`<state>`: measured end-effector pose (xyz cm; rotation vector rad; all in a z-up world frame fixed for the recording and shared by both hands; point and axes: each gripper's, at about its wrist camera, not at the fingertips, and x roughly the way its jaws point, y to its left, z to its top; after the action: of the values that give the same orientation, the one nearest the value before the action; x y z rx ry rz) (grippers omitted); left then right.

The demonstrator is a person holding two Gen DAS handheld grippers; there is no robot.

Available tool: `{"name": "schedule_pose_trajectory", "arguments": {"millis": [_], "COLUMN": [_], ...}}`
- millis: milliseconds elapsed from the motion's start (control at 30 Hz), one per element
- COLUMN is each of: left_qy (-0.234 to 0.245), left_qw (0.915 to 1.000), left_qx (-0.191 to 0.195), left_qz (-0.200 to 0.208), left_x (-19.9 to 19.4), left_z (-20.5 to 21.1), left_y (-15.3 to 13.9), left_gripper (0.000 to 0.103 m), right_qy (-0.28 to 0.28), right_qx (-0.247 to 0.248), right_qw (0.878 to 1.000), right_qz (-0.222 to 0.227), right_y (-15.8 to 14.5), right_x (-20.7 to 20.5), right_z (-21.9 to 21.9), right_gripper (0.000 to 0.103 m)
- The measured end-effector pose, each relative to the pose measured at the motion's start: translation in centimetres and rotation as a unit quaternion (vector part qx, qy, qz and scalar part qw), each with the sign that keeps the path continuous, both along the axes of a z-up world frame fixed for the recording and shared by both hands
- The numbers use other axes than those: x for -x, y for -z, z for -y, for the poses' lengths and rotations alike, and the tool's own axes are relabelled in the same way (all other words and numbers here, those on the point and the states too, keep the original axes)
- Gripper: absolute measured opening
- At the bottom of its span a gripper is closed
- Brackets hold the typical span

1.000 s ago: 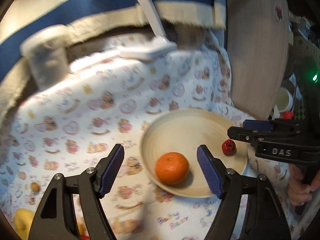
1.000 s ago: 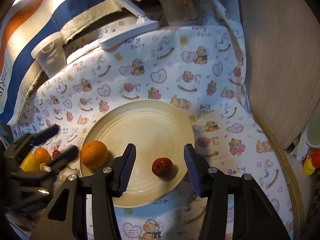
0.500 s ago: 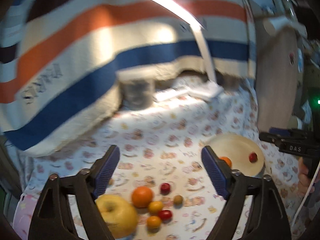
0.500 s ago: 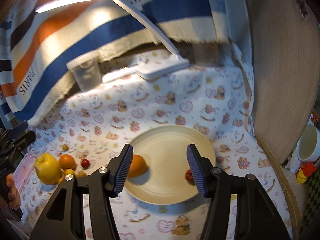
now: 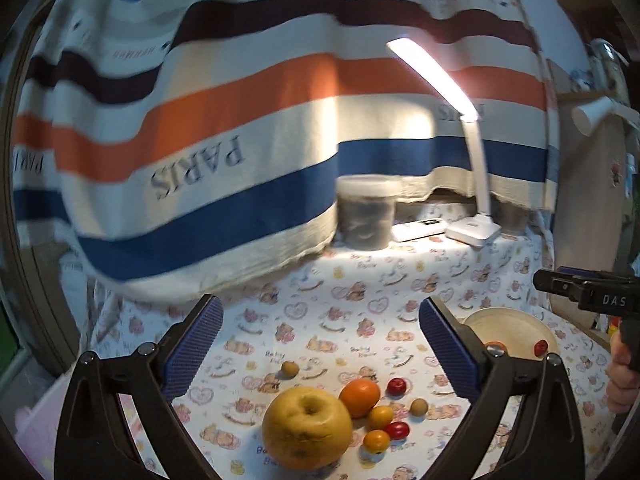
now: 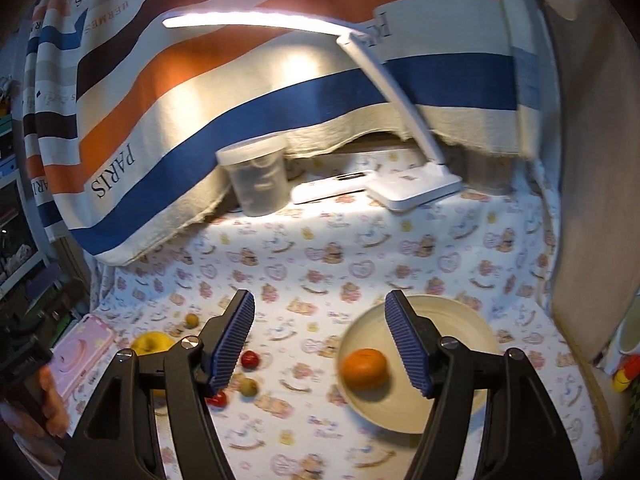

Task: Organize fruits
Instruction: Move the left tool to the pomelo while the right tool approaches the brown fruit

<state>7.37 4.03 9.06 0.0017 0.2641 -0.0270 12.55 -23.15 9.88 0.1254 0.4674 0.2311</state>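
A cream plate (image 6: 460, 316) on the patterned cloth holds an orange (image 6: 364, 369); in the left wrist view the plate (image 5: 508, 324) also holds a small red fruit (image 5: 541, 346). A cluster of loose fruit lies on the cloth: a big yellow apple-like fruit (image 5: 307, 426), an orange (image 5: 359, 391), small red (image 5: 397, 386), yellow (image 5: 380, 417) and brownish (image 5: 419, 406) ones. My left gripper (image 5: 320, 344) is open and empty above the cluster. My right gripper (image 6: 320, 340) is open and empty, left of the plate.
A white desk lamp (image 6: 416, 184), lit, stands at the back beside a clear lidded tub (image 6: 256, 180). A striped blanket (image 5: 240, 128) hangs behind. A wooden board (image 6: 592, 160) bounds the right side. A pink box (image 6: 82, 350) lies at the left.
Both grippers pulled back and up from the plate. The left one swung left over the fruit cluster. The orange and red fruit stay on the plate.
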Motion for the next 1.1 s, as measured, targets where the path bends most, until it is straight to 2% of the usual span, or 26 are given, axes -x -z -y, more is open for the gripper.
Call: {"name": "schedule_pose_trajectory", "arguments": {"millis": [400, 567, 700, 933, 1100], "left_qy": [-0.017, -0.002, -0.001, -0.008, -0.008], "left_qw": [0.9945, 0.9841, 0.9706, 0.9560, 0.9489], "left_qx": [0.060, 0.085, 0.095, 0.085, 0.088], "left_qz": [-0.084, -0.156, -0.221, -0.281, -0.303], "left_x": [-2.5, -4.3, -5.9, -7.3, -7.7], "left_z": [-3.5, -3.7, -3.4, -2.8, -2.4], "left_y": [3.3, 5.2, 7.3, 9.8, 10.9], "left_gripper": [0.098, 0.098, 0.098, 0.098, 0.098], "right_qy": [-0.018, -0.033, -0.041, -0.080, -0.098], "right_qx": [0.012, 0.012, 0.014, -0.001, 0.008], "right_qw": [1.000, 0.999, 0.999, 0.993, 0.988], "right_qz": [-0.022, -0.024, -0.026, -0.082, -0.118], "right_y": [2.0, 3.2, 4.7, 7.5, 9.5], "right_x": [-1.9, -2.5, -2.9, -4.5, -5.3], "right_z": [-4.5, -6.0, -6.4, -7.1, -8.0], "right_gripper": [0.069, 0.069, 0.069, 0.069, 0.069]}}
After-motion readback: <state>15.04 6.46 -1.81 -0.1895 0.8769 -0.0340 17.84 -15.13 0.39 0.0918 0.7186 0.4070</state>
